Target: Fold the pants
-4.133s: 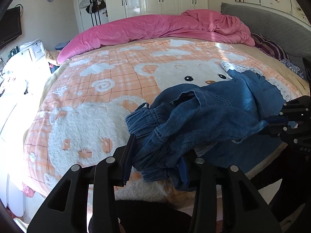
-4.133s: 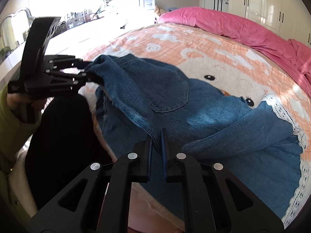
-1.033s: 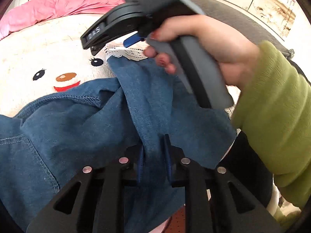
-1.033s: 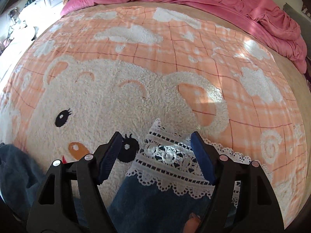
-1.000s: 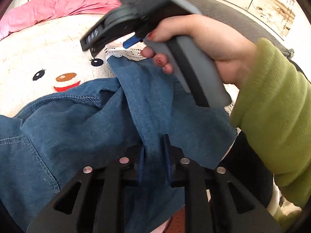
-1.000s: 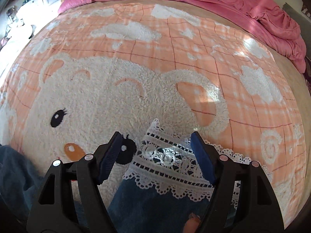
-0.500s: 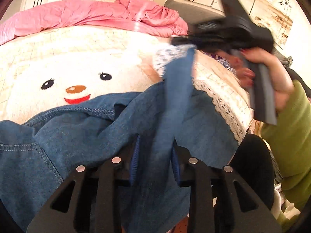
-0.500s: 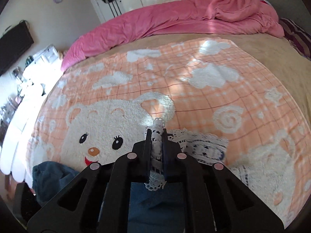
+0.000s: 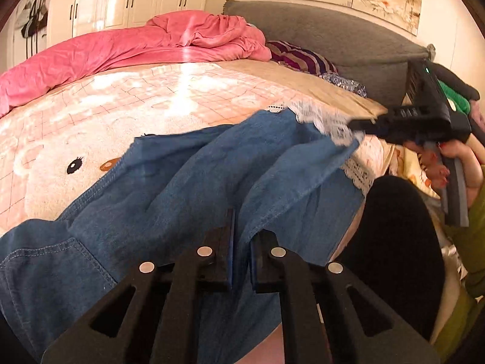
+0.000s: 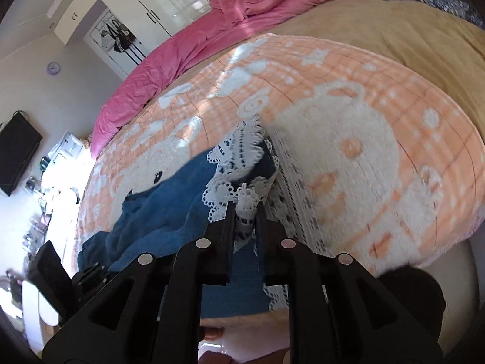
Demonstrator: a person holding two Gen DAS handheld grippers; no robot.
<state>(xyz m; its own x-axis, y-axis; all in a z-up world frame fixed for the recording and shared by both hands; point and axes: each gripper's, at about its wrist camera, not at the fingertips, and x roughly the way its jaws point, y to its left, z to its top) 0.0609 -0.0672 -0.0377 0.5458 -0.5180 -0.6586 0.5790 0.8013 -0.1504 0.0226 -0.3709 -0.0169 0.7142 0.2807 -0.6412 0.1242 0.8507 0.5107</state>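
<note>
Blurred lace hem (image 9: 339, 127), pants (image 9: 91, 273) cut by left edge, blanket (image 10: 348, 157) smeared

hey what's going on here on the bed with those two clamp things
A person is folding denim pants on a bed covered by a bear-print blanket. The left gripper is shut on a fold of the denim near the bed's edge. The right gripper is shut on the white lace hem of a leg, lifted off the blanket. The pants are not yet folded.

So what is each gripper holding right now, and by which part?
Both hold the blue denim pants. The left gripper is shut on a denim fold along one leg; the right gripper pinches the white lace hem.
</note>
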